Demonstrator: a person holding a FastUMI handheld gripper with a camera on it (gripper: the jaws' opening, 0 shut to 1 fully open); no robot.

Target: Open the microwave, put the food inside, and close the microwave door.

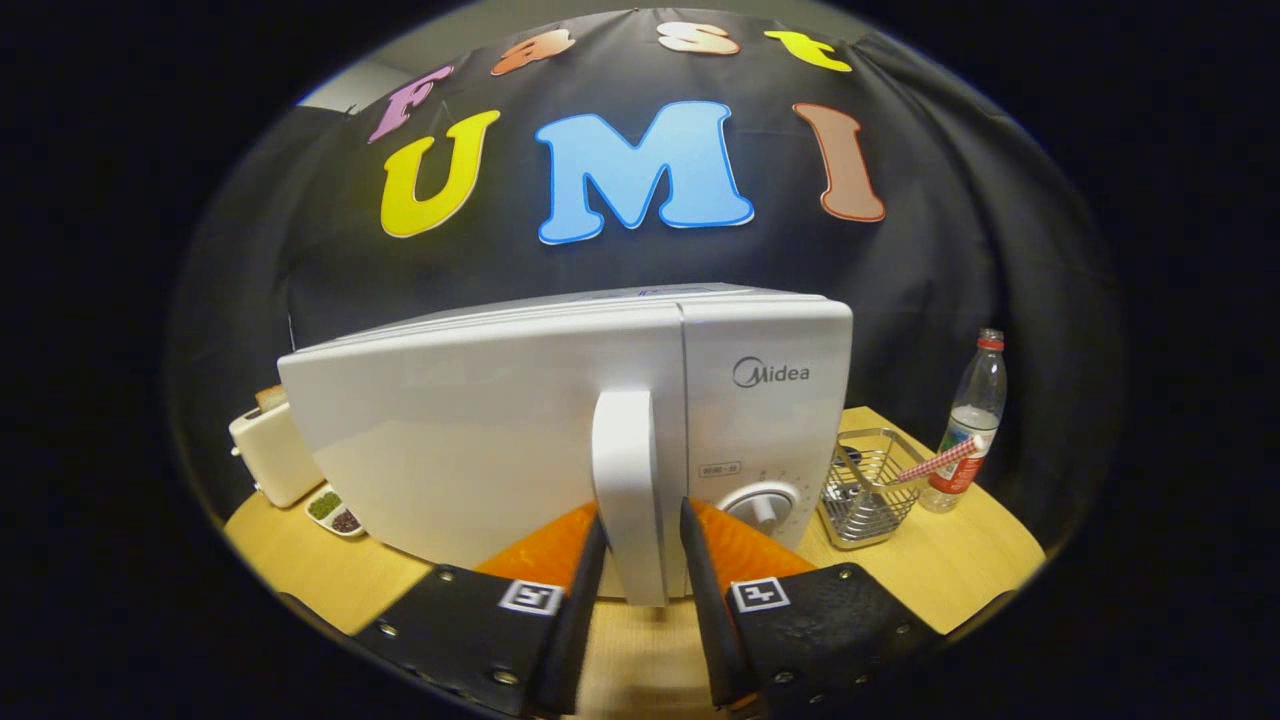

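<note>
A white microwave [480,440] stands on the wooden table [960,570], its door facing me and lying flush with the body. The door's upright white handle [625,470] sits between my fingers, and each fingertip presses against one side of it near its lower half. My gripper [643,513] is shut on that handle. A round dial [762,505] sits on the control panel just right of the handle. Left of the microwave lies a small white dish [335,512] with green and dark bits of food.
A cream toaster [270,450] holding bread stands at the table's left, behind the dish. To the right of the microwave is a wire basket [865,490] with a striped stick, and beyond it a clear plastic bottle [972,420] with a red cap.
</note>
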